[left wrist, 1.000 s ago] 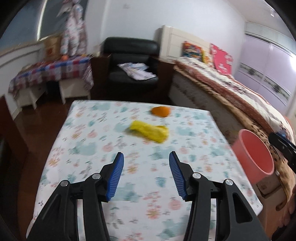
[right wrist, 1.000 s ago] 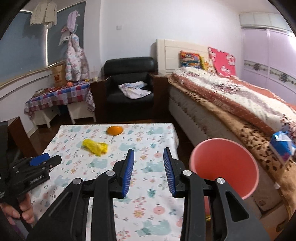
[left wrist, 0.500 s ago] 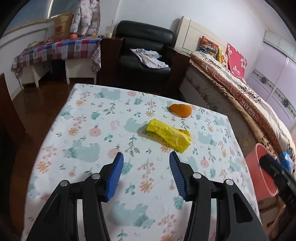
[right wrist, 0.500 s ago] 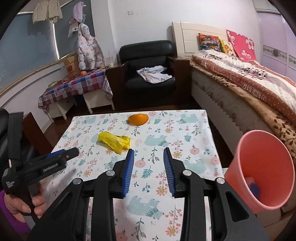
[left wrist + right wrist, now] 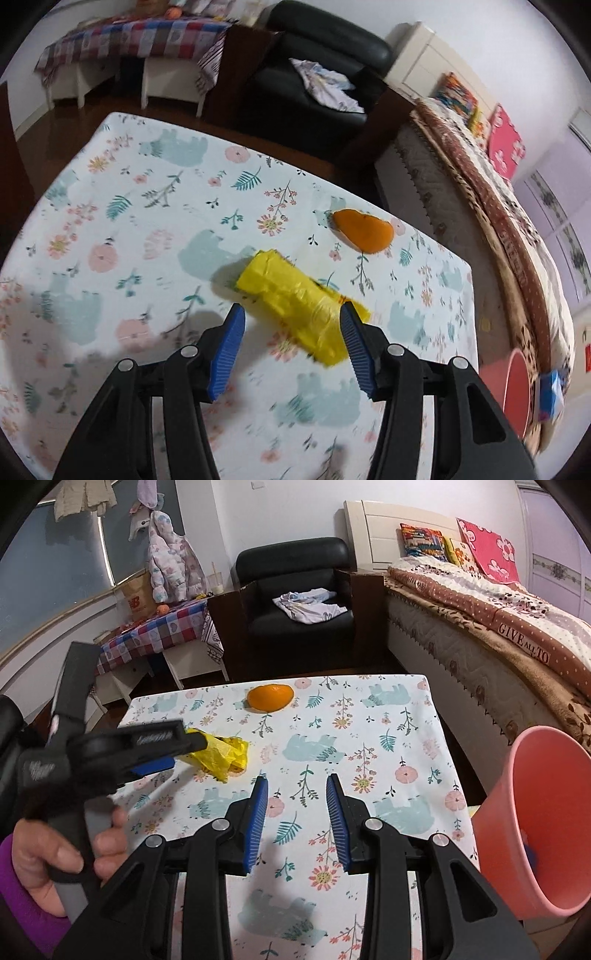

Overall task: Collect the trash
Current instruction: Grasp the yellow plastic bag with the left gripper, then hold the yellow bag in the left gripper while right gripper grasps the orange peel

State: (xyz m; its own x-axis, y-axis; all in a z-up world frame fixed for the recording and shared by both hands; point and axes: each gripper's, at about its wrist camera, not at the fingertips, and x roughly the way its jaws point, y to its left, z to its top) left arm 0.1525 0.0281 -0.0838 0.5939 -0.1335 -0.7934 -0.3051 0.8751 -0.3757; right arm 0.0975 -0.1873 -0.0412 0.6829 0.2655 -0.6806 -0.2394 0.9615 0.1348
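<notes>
A crumpled yellow plastic bag [image 5: 295, 306] lies on the flower-print table [image 5: 147, 221], with an orange [image 5: 364, 230] beyond it. My left gripper [image 5: 291, 314] is open and straddles the bag's near end; the left pad stands clear of it. In the right wrist view the same bag [image 5: 225, 755] and orange [image 5: 270, 698] lie ahead to the left, and the left gripper [image 5: 188, 753], held by a hand [image 5: 55, 849], reaches over the bag. My right gripper [image 5: 297, 782] hangs open above the table [image 5: 388, 738] with nothing between its fingers. A pink bin [image 5: 535, 819] stands at the right.
The pink bin [image 5: 517, 391] sits off the table's right edge beside a bed [image 5: 498, 602]; something blue [image 5: 530, 853] lies inside it. A black armchair [image 5: 295, 590] with cloth on it stands behind the table, a checked side table [image 5: 159, 631] at the far left.
My left gripper has come forward and down and rolled, so the yellow bag now lies between its fingers. My right gripper has sunk closer to the table; the bin looms larger.
</notes>
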